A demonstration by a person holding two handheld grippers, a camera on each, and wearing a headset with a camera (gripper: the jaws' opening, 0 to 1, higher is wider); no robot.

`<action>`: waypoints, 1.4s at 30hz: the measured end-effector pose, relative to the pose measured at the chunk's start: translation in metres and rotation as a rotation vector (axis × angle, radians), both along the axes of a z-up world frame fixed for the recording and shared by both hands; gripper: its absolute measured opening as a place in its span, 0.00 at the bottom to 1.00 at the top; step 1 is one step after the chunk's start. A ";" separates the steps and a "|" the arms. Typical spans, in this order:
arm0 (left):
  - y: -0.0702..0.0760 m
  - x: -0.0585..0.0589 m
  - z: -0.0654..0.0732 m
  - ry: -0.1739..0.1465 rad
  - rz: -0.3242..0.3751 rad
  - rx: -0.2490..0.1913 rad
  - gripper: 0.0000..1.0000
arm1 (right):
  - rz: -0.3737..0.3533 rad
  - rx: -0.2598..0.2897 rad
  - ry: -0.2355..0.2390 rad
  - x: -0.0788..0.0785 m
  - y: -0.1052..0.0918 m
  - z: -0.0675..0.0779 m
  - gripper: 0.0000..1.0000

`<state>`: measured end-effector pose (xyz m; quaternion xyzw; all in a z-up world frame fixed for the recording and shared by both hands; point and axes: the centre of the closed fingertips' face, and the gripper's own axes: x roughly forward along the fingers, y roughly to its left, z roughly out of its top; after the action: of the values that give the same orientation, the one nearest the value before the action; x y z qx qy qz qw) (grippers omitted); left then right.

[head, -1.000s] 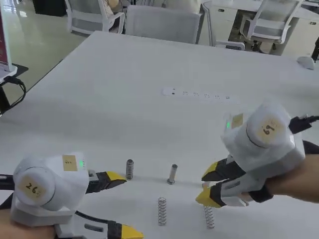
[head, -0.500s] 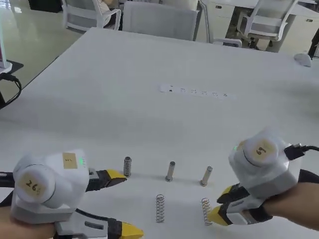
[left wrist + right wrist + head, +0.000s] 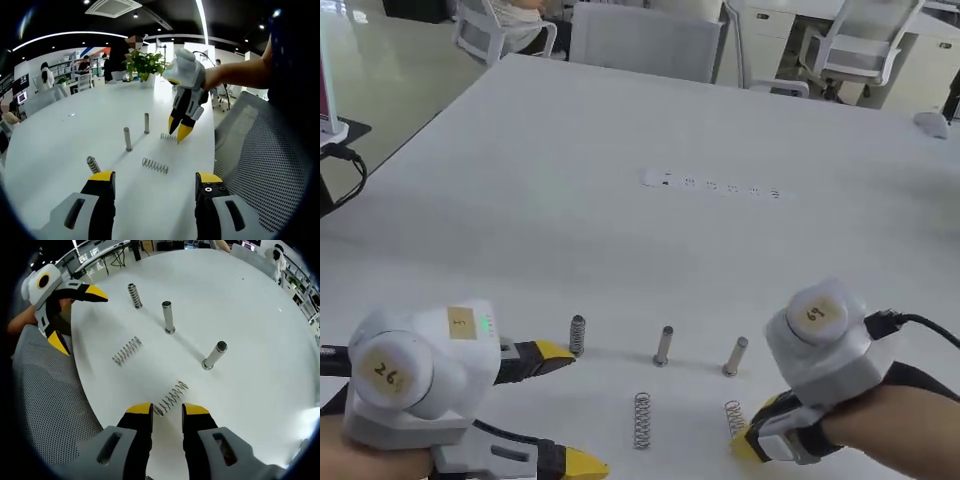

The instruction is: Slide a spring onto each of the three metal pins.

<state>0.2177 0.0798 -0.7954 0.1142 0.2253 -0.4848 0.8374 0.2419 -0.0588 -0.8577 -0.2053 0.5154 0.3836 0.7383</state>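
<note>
Three pins are stood in a row on the counter point(image 3: 620, 230). The left pin point(image 3: 131, 286) is already sleeved by the fitted spring point(image 3: 577, 337); the middle pin point(image 3: 664, 345) and right pin point(image 3: 735, 356) are bare. Two loose springs are laid flat on the near side: left spring point(image 3: 641, 420) and right spring point(image 3: 171, 396). The right spring's near end is straddled by the right gripper point(image 3: 166, 412), jaws narrowly parted, no clamping seen. The left gripper point(image 3: 156, 179) is held at near left, jaws wide apart, nothing gripped.
</note>
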 end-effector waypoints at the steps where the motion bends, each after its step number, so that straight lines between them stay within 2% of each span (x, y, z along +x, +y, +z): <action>1: 0.001 0.000 -0.001 0.000 0.002 0.000 0.61 | -0.001 -0.002 -0.003 0.000 0.001 -0.001 0.21; 9: 0.007 -0.004 -0.007 0.014 0.019 -0.007 0.61 | 0.026 -0.032 -0.024 0.002 0.002 -0.004 0.20; 12: 0.011 -0.003 -0.007 0.016 0.030 -0.009 0.61 | 0.053 -0.065 -0.041 0.003 -0.001 -0.005 0.18; 17: 0.017 -0.001 -0.006 0.013 0.051 -0.018 0.60 | 0.070 -0.080 -0.052 0.004 -0.004 -0.005 0.15; 18: 0.018 0.000 -0.006 0.012 0.059 -0.020 0.61 | 0.092 -0.089 -0.056 0.004 -0.006 -0.005 0.13; 26: 0.022 -0.001 -0.008 0.019 0.075 -0.029 0.60 | 0.117 -0.092 -0.064 0.006 -0.007 -0.005 0.09; 32: 0.023 0.000 -0.008 0.019 0.083 -0.039 0.60 | 0.134 -0.061 -0.075 0.007 0.000 0.008 0.08; 39: 0.025 0.001 -0.005 0.014 0.091 -0.053 0.59 | 0.237 -0.022 -0.095 0.000 0.026 0.033 0.08; 42: 0.027 0.001 -0.004 0.011 0.096 -0.058 0.58 | 0.310 0.006 -0.108 -0.003 0.045 0.047 0.08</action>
<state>0.2188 0.1071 -0.7992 0.0763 0.2212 -0.4510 0.8613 0.2385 -0.0137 -0.8111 -0.3006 0.4360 0.4829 0.6975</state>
